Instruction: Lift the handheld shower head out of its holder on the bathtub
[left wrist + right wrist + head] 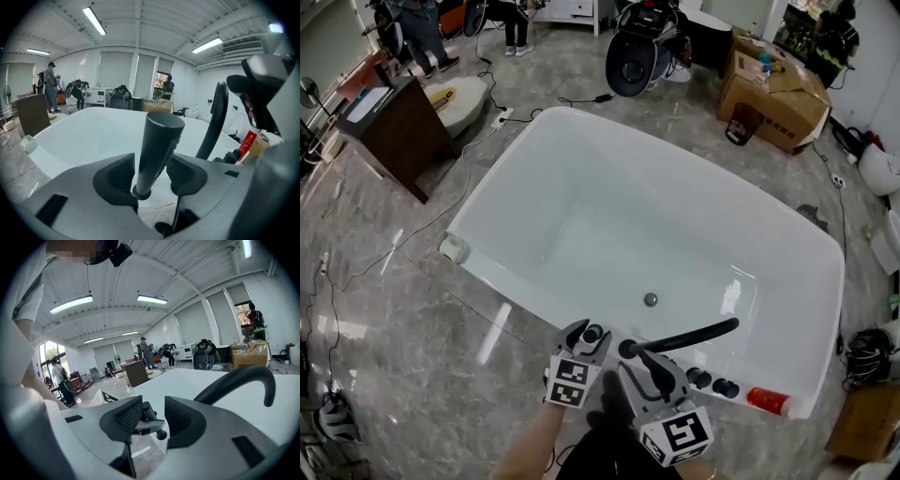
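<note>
Both released: left tongs (151,176) straddle shower head (159,136) at bathtub (492,178) rim, right tongs (153,420) alongside.

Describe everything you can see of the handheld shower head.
The shower head is a dark grey, matte, slightly tapered cylinder with a flat top, plastic or coated metal by its look. It stands nearly upright, seated in a round collar on the white bathtub rim, between the left tool's open jaws; neither pad clearly presses it.
</note>
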